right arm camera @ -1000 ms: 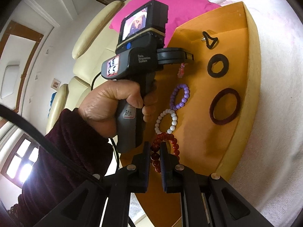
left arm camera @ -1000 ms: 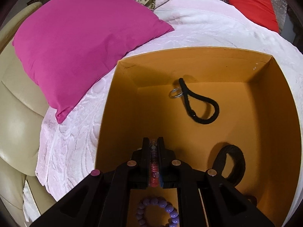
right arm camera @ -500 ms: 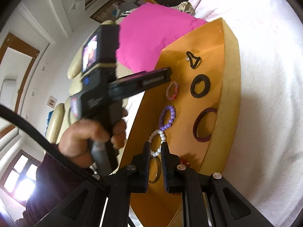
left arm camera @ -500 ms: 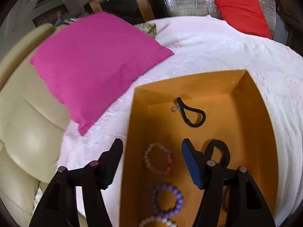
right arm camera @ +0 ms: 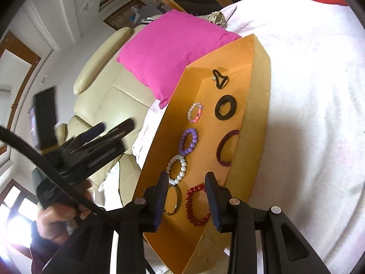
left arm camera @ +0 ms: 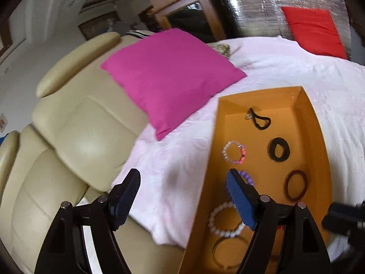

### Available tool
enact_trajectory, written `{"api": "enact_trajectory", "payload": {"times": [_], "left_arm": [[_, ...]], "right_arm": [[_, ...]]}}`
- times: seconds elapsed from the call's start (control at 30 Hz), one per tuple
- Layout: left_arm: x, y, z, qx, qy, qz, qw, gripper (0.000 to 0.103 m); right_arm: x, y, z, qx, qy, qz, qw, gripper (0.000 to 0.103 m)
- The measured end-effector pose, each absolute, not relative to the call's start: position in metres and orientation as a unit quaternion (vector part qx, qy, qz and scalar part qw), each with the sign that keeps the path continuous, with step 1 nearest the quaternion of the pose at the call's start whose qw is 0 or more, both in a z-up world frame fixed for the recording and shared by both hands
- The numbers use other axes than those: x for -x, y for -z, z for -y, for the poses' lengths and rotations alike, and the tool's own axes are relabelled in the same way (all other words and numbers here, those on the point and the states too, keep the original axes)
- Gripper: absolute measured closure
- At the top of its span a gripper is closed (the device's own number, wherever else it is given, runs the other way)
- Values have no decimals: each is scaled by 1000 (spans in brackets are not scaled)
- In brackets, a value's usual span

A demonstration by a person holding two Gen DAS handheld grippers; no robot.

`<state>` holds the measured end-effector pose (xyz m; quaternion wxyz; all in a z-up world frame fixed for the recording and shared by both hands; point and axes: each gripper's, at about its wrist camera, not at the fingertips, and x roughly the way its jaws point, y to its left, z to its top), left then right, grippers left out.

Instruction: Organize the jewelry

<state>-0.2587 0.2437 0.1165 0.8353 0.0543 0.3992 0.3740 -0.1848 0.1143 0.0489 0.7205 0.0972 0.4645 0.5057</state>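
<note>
An orange box point(right arm camera: 257, 114) on the bed holds several bracelets. My right gripper point(right arm camera: 186, 178) hovers over its near end, jaws opening. The red bead bracelet point(right arm camera: 197, 205) lies on the floor below and between the jaws, untouched by the pads. A gold bangle point(right arm camera: 173, 201) lies beside it, then a white bead bracelet point(right arm camera: 176, 170) and a purple one point(right arm camera: 189, 141). My left gripper point(left arm camera: 182, 175) is above the box's left wall point(left arm camera: 205, 194), jaws opening wide and empty. The pink bracelet point(left arm camera: 233, 151) rests on the box floor beyond it.
Further in the box lie a black ring point(right arm camera: 225, 107), a dark red bangle point(right arm camera: 225, 148) and a black cord loop point(right arm camera: 220, 78). A magenta pillow point(left arm camera: 168, 80) lies left of the box, with a cream headboard point(left arm camera: 68, 148) further left. A white bedspread point(right arm camera: 314, 114) surrounds the box.
The left gripper let go of the pink bracelet, opened wide and drew back up and to the left. The right gripper parted its jaws, leaving the red bead bracelet on the box floor.
</note>
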Motion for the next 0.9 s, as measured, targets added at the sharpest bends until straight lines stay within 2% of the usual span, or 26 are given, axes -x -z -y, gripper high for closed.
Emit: {"api": "enact_trajectory", "payload": {"times": [0.17, 0.27, 0.43, 0.47, 0.53, 0.7, 0.9], "left_arm": [[293, -143, -218, -47, -381, -366, 847, 17], [311, -159, -202, -41, -381, -347, 856, 16], [340, -181, -178, -17, -387, -313, 867, 11], [344, -185, -174, -12, -387, -309, 868, 11], [353, -191, -166, -2, -389, -304, 869, 11], [379, -206, -143, 3, -401, -276, 873, 10], [410, -217, -125, 17, -407, -257, 876, 10]], "right_arm": [[210, -78, -103, -29, -494, -421, 760, 64], [227, -99, -93, 8, -495, -389, 777, 55], [257, -144, -64, 62, -480, -323, 813, 54], [263, -154, -57, 66, -479, -313, 818, 53], [273, -170, -46, 72, -477, -300, 823, 45], [307, -201, -24, 86, -466, -271, 838, 37], [340, -212, -11, 83, -436, -259, 858, 36]]}}
